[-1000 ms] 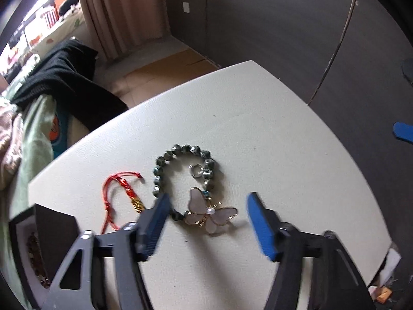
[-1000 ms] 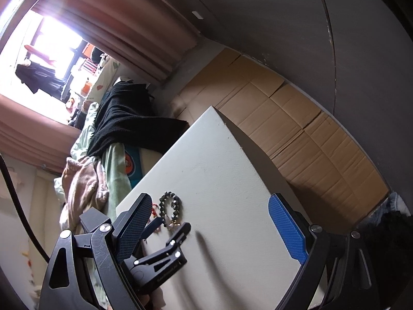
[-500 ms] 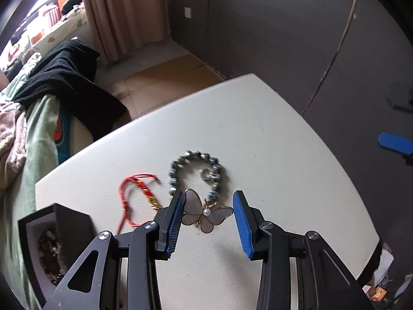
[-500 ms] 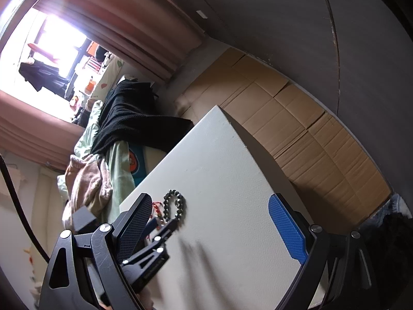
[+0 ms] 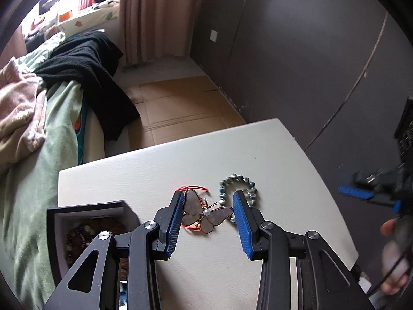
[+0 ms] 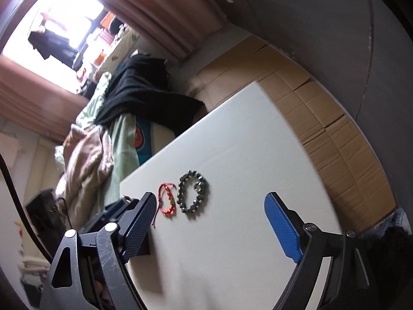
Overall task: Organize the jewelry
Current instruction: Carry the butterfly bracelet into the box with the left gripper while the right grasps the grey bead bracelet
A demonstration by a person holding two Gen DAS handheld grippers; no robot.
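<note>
My left gripper is shut on a pink butterfly brooch with a pearl, lifted above the white table. Below it lie a red cord bracelet and a grey bead bracelet; both also show in the right wrist view, the red cord bracelet left of the bead bracelet. A dark open jewelry box holding brown beads sits at the table's left front. My right gripper is open and empty above the table, and it shows at the right of the left wrist view.
A bed with green sheet, pink blanket and black garment stands left of the table. Cardboard covers the floor beyond. Dark wall panels rise behind and to the right.
My left gripper closed on the butterfly brooch and lifted it up and left, toward the box. The right gripper shifted, now seeing both bracelets.
</note>
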